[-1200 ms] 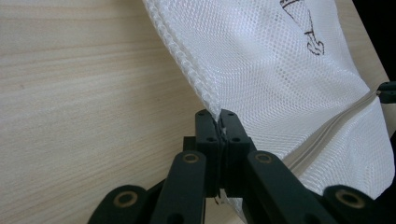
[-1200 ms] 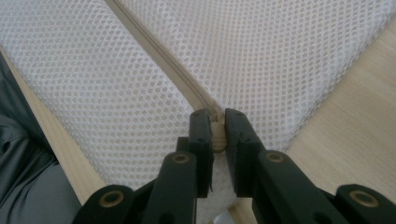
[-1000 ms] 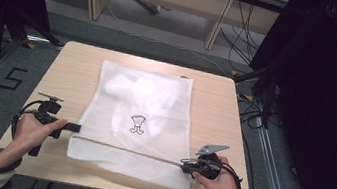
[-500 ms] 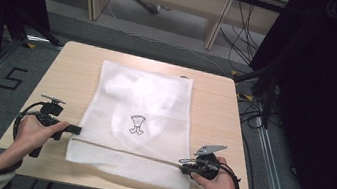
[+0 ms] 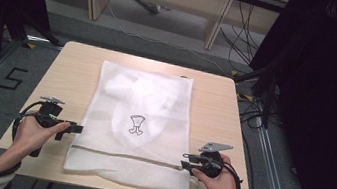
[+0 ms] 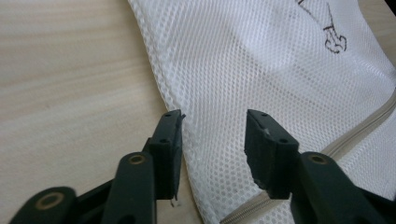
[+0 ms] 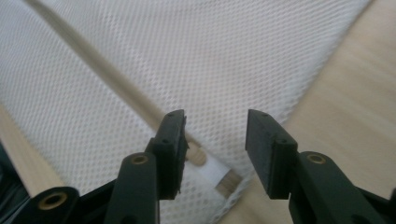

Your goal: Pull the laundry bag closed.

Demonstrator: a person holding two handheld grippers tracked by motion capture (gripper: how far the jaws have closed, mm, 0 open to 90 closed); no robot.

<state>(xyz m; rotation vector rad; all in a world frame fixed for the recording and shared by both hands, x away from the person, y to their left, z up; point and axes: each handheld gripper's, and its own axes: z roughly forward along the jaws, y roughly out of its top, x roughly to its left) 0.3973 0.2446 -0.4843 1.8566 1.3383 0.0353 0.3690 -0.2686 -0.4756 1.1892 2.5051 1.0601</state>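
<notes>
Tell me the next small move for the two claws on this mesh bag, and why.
Probably draw both claws back off the mesh bag. The left claw and right claw have just been opening, jaws apart with nothing pinched, and the bag's near edge lies folded over on the table, so that fold looks finished.

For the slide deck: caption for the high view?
Both grippers, left and right, open beside white mesh laundry bag on wooden table.

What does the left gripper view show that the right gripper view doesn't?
The left gripper view alone shows the black printed mark on the white mesh laundry bag. The right gripper view alone shows the zipper's end. Both share the bag, its beige zipper line, the wooden table, and open jaws that have just been opening, pressing on nothing.
</notes>
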